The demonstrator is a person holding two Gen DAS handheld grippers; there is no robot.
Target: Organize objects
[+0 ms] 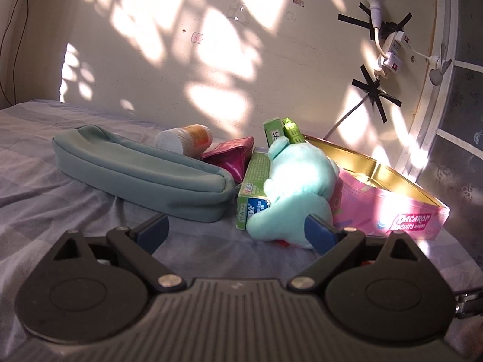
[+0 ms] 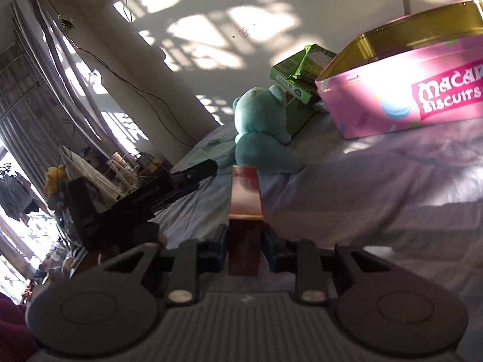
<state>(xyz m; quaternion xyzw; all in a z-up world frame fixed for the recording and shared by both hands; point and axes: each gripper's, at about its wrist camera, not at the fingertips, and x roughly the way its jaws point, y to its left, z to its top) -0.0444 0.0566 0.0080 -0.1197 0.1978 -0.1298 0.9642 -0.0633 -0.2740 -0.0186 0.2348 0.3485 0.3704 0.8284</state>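
Lilac checked bedsheet [image 1: 60, 187] covers the bed where everything lies, with a sunlit cream wall [image 1: 181, 60] behind it. On the sheet, the biggest item is a pink biscuit tin [image 1: 401, 208] with a gold inside, open at the top and standing to my right. Next in size is a grey-green zip pouch [image 1: 135, 169] lying flat to the left. Between the two sits a turquoise plush toy [image 1: 299, 187], leaning against a long green box [image 1: 253, 187]. More green boxes [image 1: 283, 129] stand behind the toy, against the tin's corner. A crimson foil pouch [image 1: 232, 157] and a small white-capped bottle [image 1: 184, 140] lie behind the zip pouch.

My left gripper [image 1: 238, 229] has its jaws spread wide and holds nothing. One blue pad [image 1: 320, 232] sits right against the plush toy's lower edge; the other pad hangs over bare sheet.

My right gripper [image 2: 245, 247] is clamped on a small dark red box with a gold band [image 2: 245, 199], which sticks forward out of the jaws toward the plush toy.

Only the left view shows the zip pouch, the foil pouch, the bottle and a taped power strip [image 1: 392, 48] on the wall. Only the right view shows the red box, curtains [image 2: 39, 96] at a bright window, a cluttered side table [image 2: 120, 169], and my other gripper's black body beside the bed.
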